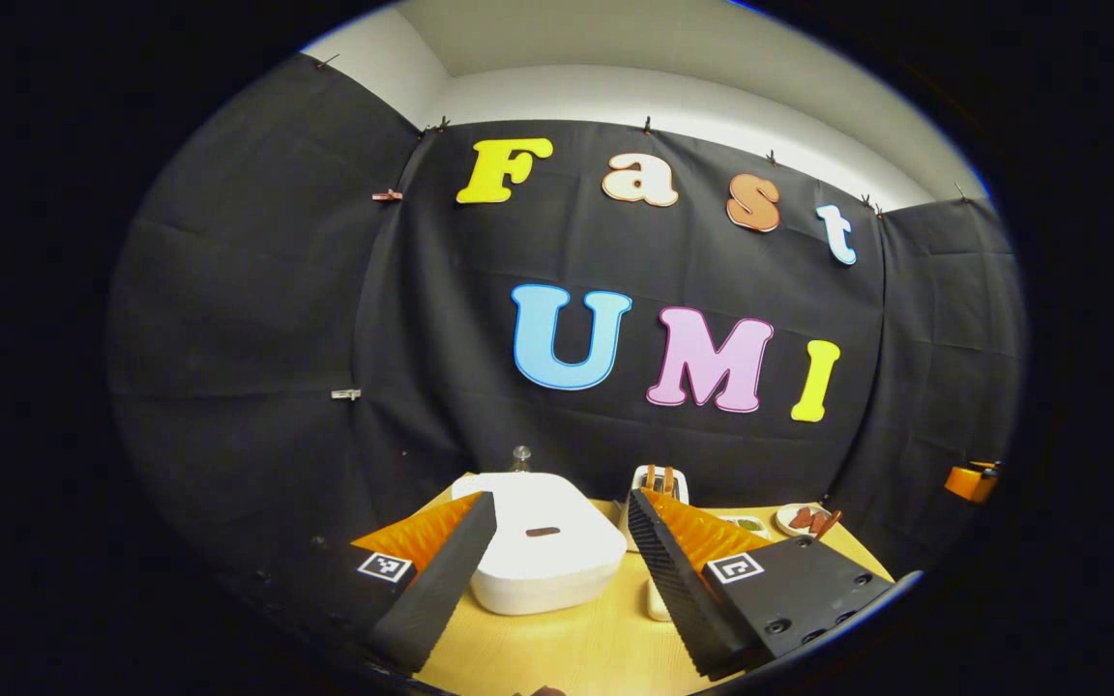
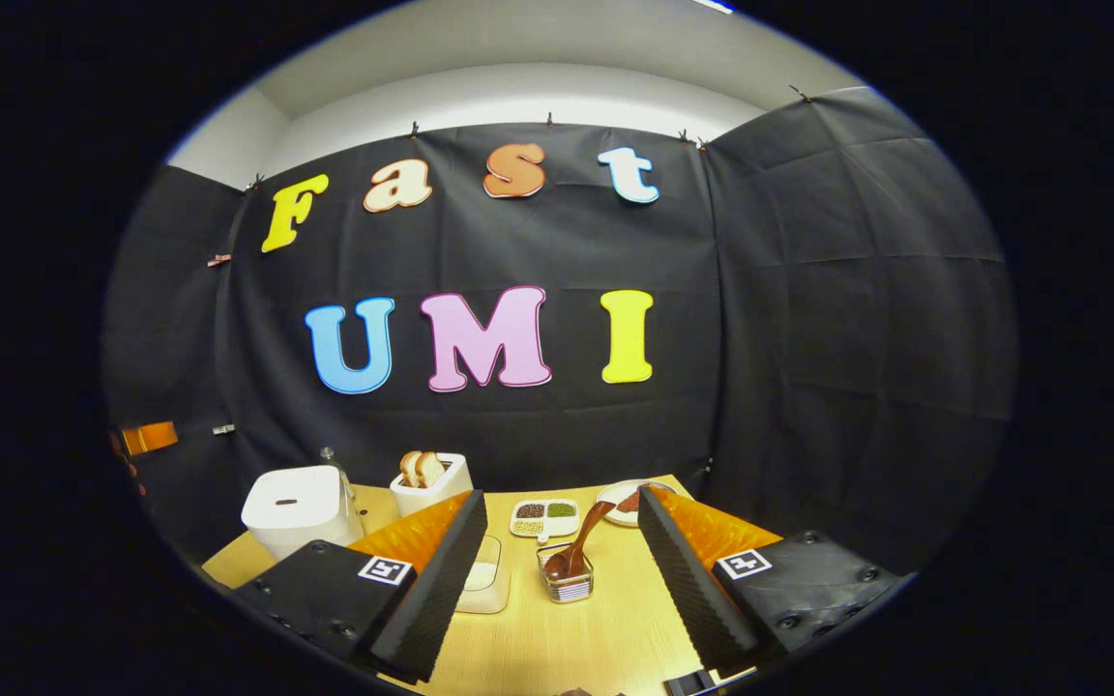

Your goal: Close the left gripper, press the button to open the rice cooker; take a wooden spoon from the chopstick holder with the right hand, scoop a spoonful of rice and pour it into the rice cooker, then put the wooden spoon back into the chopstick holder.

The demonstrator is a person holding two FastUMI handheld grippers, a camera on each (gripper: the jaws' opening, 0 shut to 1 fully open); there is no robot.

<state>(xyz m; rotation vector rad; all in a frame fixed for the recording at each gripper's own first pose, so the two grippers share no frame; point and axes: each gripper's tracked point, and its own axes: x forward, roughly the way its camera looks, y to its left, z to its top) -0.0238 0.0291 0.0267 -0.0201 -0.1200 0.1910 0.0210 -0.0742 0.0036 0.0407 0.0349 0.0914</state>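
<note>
The white rice cooker (image 1: pixel 538 551) stands with its lid down on the wooden table (image 1: pixel 576 648), a small dark button (image 1: pixel 542 532) on top. My left gripper (image 1: pixel 562 501) is open, held above and in front of the cooker with nothing between its fingers. In the right gripper view the cooker (image 2: pixel 296 507) is at the far left. A small clear chopstick holder (image 2: pixel 567 583) at the table's middle holds a wooden spoon (image 2: pixel 584 536) leaning to the right. A shallow white container of rice (image 2: pixel 485 580) sits partly behind one finger. My right gripper (image 2: pixel 562 498) is open, well short of the holder.
A white toaster (image 2: pixel 431 480) with bread slices stands at the back beside the cooker. A divided dish of beans (image 2: pixel 544 517) and a plate (image 2: pixel 627 503) lie near the back wall. A glass bottle (image 2: pixel 330 456) rises behind the cooker. Bare tabletop (image 2: pixel 557 648) lies in front.
</note>
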